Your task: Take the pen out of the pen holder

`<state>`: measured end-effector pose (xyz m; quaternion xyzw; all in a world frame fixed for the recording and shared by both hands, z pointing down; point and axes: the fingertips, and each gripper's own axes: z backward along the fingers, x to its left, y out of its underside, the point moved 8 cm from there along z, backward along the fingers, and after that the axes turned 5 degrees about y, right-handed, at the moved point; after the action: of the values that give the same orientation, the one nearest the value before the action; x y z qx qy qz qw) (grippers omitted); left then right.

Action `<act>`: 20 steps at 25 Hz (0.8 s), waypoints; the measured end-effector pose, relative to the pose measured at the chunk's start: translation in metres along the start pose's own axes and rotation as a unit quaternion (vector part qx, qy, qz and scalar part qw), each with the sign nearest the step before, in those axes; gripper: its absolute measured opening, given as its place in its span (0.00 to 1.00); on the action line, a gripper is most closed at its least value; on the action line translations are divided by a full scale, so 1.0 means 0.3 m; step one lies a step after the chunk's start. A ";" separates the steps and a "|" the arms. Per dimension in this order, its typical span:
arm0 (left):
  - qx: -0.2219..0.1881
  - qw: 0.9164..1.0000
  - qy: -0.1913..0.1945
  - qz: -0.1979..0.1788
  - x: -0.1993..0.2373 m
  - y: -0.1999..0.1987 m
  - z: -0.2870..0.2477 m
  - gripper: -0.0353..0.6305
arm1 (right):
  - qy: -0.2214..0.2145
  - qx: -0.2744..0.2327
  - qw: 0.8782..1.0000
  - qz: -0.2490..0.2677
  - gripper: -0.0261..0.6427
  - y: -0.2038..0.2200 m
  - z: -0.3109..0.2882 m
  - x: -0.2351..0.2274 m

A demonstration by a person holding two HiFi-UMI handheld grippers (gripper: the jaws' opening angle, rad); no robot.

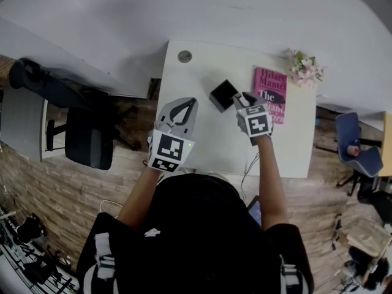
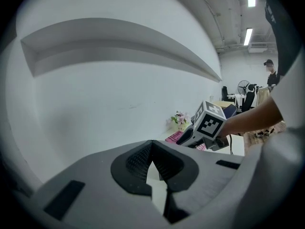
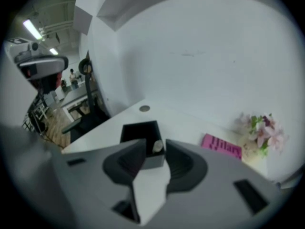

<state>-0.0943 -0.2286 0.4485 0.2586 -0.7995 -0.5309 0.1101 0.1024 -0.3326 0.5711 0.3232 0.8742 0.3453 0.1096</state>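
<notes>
Black square pen holder (image 1: 223,95), smooth white desk (image 1: 208,136)

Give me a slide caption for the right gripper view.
The right gripper, jaws open, faces the pen standing in the black pen holder on the white desk, pink book and flowers beyond.

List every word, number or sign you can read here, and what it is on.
"Hilary Mantel": on the pink book, top of the cover.
"The": same cover, below the name.
Rest of the title: partly behind the right gripper, too small to read.
Both it and the left gripper: square marker patterns only, no words.
</notes>
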 end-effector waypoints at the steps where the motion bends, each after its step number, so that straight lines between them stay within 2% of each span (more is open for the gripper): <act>1: 0.002 1.000 -0.003 -0.002 0.003 0.001 0.000 0.08 | -0.002 0.004 1.000 0.002 0.25 0.001 -0.014 0.000; 8: 0.014 1.000 -0.012 0.004 0.020 0.026 0.013 0.08 | 0.011 0.016 1.000 0.018 0.24 0.002 -0.066 0.011; 12: 0.015 1.000 -0.010 0.003 0.017 0.027 0.010 0.08 | 0.023 0.015 0.999 0.023 0.18 0.001 -0.064 0.007; 20: 0.010 1.000 -0.001 0.000 0.002 0.024 0.006 0.08 | 0.033 0.021 0.999 0.034 0.16 0.008 -0.057 0.025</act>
<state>-0.0977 -0.2252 0.4543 0.2592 -0.8047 -0.5234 0.1061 0.0907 -0.3355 0.5856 0.3436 0.8729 0.3409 0.0615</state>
